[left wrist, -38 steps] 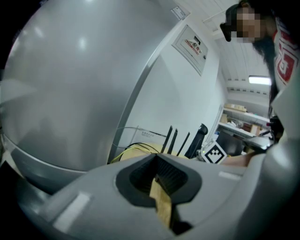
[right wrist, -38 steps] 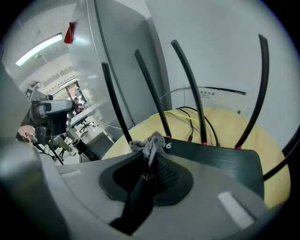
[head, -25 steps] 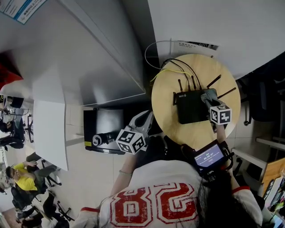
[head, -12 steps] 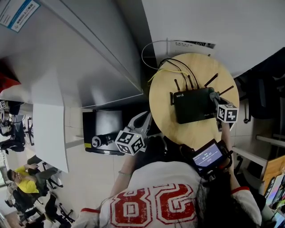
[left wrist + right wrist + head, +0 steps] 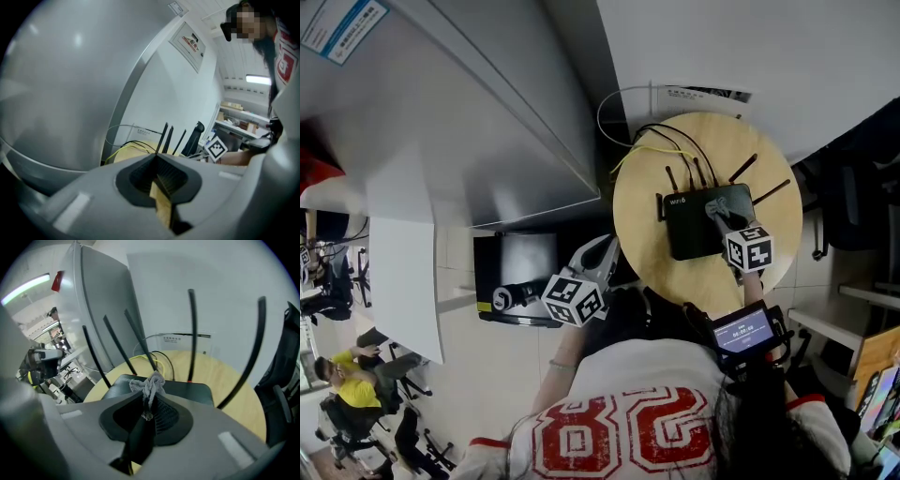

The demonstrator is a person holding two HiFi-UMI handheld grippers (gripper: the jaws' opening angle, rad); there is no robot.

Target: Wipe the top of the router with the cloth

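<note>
Over the flat black router, the right gripper, squeezed shut on the crumpled grey cloth, might bump the thin black antennas.

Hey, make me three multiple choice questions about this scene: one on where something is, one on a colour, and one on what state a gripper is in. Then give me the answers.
1. Where does the flat black router with stick antennas stand?
A. on the round light-wood table
B. on the floor
C. on a shelf

2. What colour is the crumpled fabric cloth?
A. red
B. grey
C. yellow

3. What state is the right gripper in?
A. open and empty
B. shut on a cable
C. shut on the cloth

Answers:
1 A: the head view shows the router lying on the tabletop.
2 B: the right gripper view shows grey fabric.
3 C: its jaws pinch the cloth just over the router's top.
</note>
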